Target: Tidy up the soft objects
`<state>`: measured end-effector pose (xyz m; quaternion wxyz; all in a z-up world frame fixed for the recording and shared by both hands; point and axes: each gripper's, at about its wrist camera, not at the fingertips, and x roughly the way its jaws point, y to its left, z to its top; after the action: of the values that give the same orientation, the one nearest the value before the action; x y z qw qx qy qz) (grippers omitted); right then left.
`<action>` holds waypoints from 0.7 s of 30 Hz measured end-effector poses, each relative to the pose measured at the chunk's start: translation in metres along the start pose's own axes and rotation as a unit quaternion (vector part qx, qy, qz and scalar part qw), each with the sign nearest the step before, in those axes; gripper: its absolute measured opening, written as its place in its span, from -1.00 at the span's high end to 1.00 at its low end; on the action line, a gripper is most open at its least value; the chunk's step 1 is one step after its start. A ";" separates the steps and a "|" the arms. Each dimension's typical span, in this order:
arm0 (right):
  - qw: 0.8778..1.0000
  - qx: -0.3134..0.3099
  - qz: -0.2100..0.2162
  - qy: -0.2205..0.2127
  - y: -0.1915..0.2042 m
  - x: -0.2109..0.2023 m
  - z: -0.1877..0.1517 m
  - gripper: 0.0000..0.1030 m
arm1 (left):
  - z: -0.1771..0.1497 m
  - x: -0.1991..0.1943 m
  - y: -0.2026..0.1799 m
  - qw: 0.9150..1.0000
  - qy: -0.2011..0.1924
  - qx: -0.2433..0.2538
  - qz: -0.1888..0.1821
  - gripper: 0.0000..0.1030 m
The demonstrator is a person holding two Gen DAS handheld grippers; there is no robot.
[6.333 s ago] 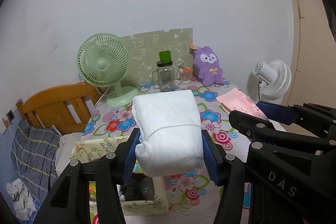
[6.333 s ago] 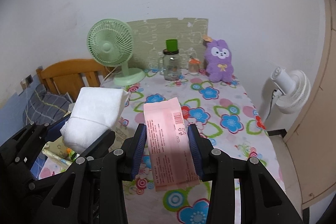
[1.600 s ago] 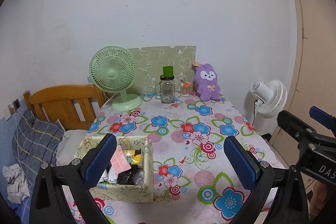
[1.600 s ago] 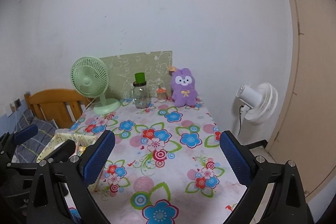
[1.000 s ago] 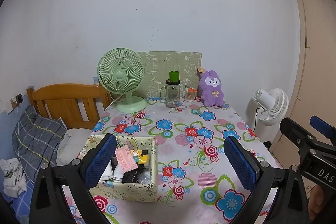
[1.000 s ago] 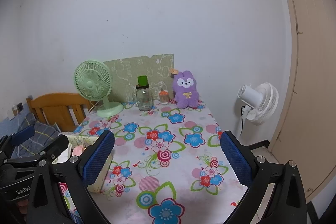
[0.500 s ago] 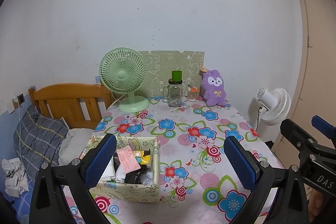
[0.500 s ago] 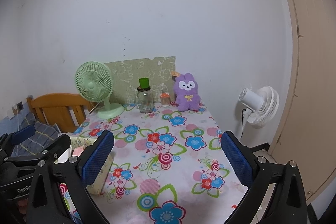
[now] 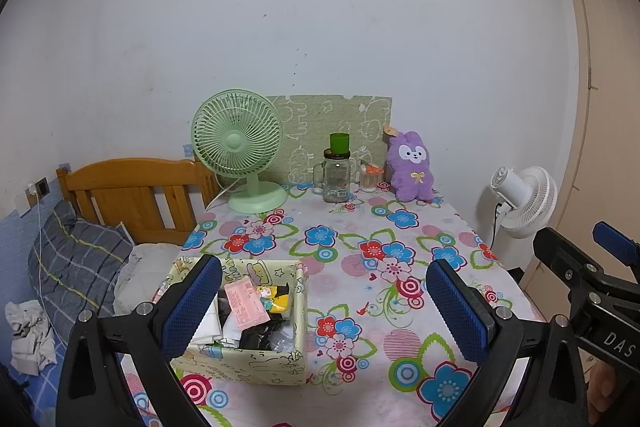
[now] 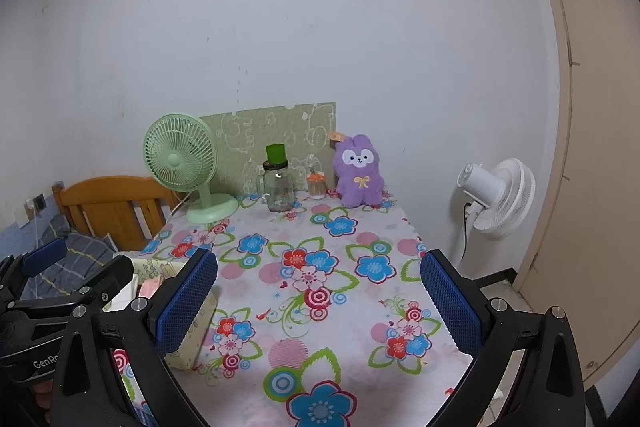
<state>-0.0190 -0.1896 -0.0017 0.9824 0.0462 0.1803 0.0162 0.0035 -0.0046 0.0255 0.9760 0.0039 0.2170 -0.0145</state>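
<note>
Left black two-finger gripper with blue ribbed pads (image 9: 324, 301) spread wide and empty, held back above the near edge of the flower-printed tablecloth (image 9: 360, 227). Right black gripper with the same blue pads (image 10: 318, 301) likewise gaping, nothing between the jaws, raised over the middle of the cloth. Just beyond the left gripper's left pad, a pale yellow cartoon-printed fabric box (image 9: 248, 367) standing at the table's left edge, already packed: a pink flat packet (image 9: 245, 303) leaning on top, a yellow-and-black wrapper (image 9: 276, 301) beside it, white folded cloth (image 9: 208, 323) at the left, dark items underneath too jumbled to name. Open cloth around the box bare of loose soft things. Farther back, against the wall, a mint-green desk fan (image 9: 240, 151), a clear glass jar with a green cap (image 9: 337, 177), a small orange-lidded jar (image 9: 370, 179), and a purple plush rabbit (image 9: 412, 167) sitting upright, well apart from the box. Off the table, a white floor fan (image 9: 524, 201) on the right, a wooden headboard (image 9: 132, 187) and plaid pillow (image 9: 76, 267) on the left. Judged from this: sorting nearly or wholly done, with the plush rabbit the only soft thing possibly left to gather, if counted at all.
</note>
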 end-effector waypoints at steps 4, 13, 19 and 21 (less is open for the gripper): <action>1.000 -0.002 -0.001 0.000 0.000 0.001 -0.001 -0.99 | 0.000 0.001 0.000 1.000 0.000 0.001 0.001 -0.99; 1.000 0.000 -0.002 0.001 -0.001 0.003 -0.001 -0.99 | 0.000 0.001 -0.001 1.000 -0.002 0.002 0.003 -0.99; 1.000 0.000 -0.003 0.001 -0.001 0.003 -0.001 -0.99 | 0.000 0.001 -0.001 1.000 -0.002 0.002 0.003 -0.99; 1.000 0.000 -0.003 0.001 -0.001 0.003 -0.001 -0.99 | 0.000 0.001 -0.001 1.000 -0.001 0.002 0.003 -0.99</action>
<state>-0.0165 -0.1899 -0.0038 0.9822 0.0456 0.1816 0.0136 0.0045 -0.0057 0.0246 0.9763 0.0063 0.2160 -0.0122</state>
